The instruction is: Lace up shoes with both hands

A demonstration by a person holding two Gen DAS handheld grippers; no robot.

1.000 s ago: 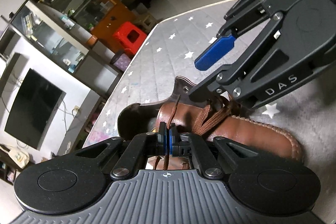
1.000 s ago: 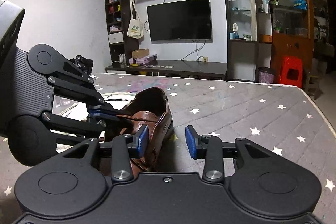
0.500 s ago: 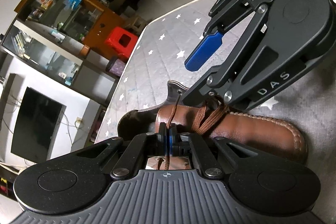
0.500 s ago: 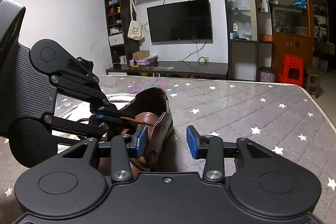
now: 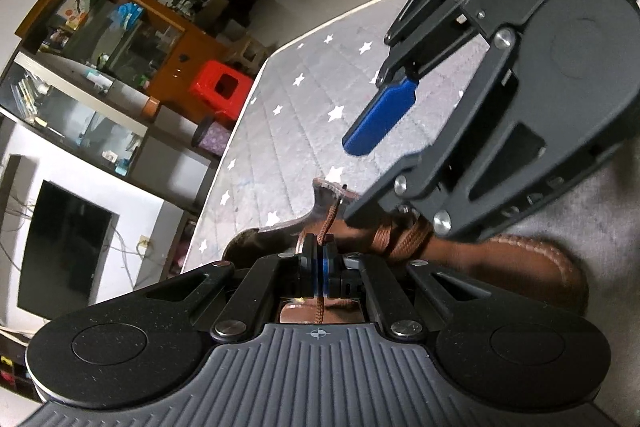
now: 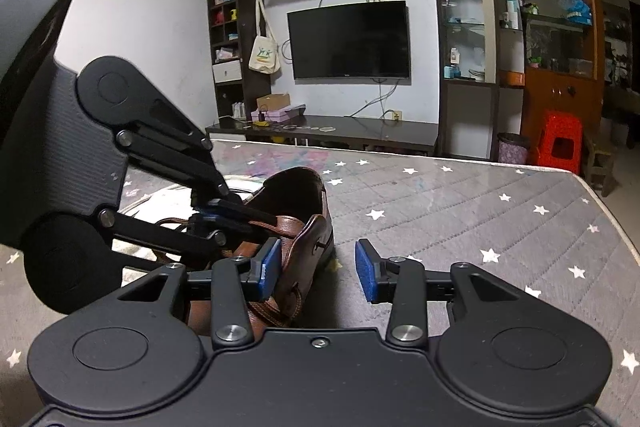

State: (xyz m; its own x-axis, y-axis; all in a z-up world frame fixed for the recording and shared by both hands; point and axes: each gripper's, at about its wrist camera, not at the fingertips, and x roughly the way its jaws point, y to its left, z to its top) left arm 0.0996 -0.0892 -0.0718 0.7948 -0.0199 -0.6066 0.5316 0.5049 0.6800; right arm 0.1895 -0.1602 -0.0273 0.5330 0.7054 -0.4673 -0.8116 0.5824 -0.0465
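Note:
A brown leather shoe (image 5: 516, 259) lies on the grey star-patterned mat (image 5: 304, 115), heel toward the far side. Its brown lace (image 5: 326, 227) runs up from the shoe's tongue into my left gripper (image 5: 320, 269), which is shut on it. Crossed lacing (image 5: 404, 237) shows just beyond. My right gripper (image 6: 316, 267) is open above the shoe (image 6: 304, 223), its left pad beside the shoe's side and its right pad over bare mat. In the left wrist view the right gripper (image 5: 376, 167) looms over the shoe. The left gripper (image 6: 224, 213) shows at the left in the right wrist view.
The mat (image 6: 460, 211) covers a bed-like surface whose edge (image 6: 608, 211) runs along the right. Beyond stand a TV (image 6: 350, 41), dark shelving, a wooden cabinet (image 6: 560, 107), a red stool (image 6: 560, 139) and a small bin (image 6: 512, 147).
My left gripper has tilted and lifted slightly with the lace held. The right gripper has come closer in its view. The shoe has stayed put.

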